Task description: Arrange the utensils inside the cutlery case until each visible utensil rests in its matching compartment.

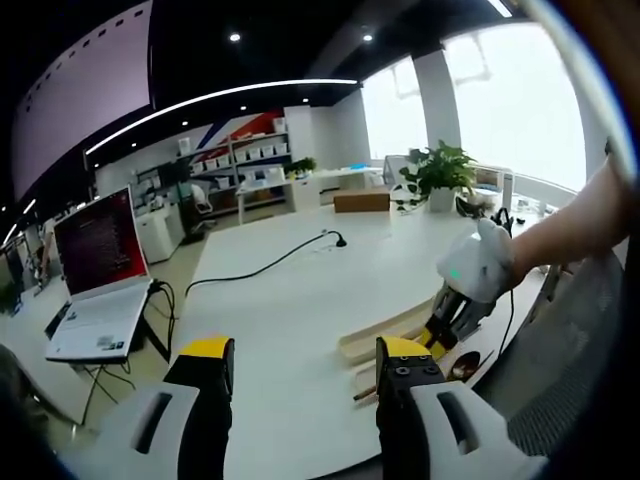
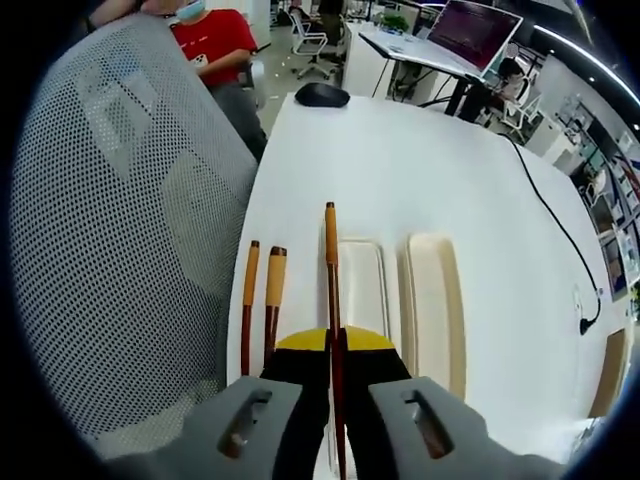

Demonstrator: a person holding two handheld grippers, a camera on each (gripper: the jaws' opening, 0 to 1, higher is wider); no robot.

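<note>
The jaws of the right gripper are clamped on a chopstick, held lengthwise over the cutlery case, probably for lowering into a long compartment; the left gripper is kept apart and empty; two utensils lie beside the case.

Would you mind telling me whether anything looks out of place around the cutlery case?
Yes: two brown wooden-handled utensils lie on the white table left of the cream cutlery case, outside its compartments. The right gripper holds a third above it.
</note>
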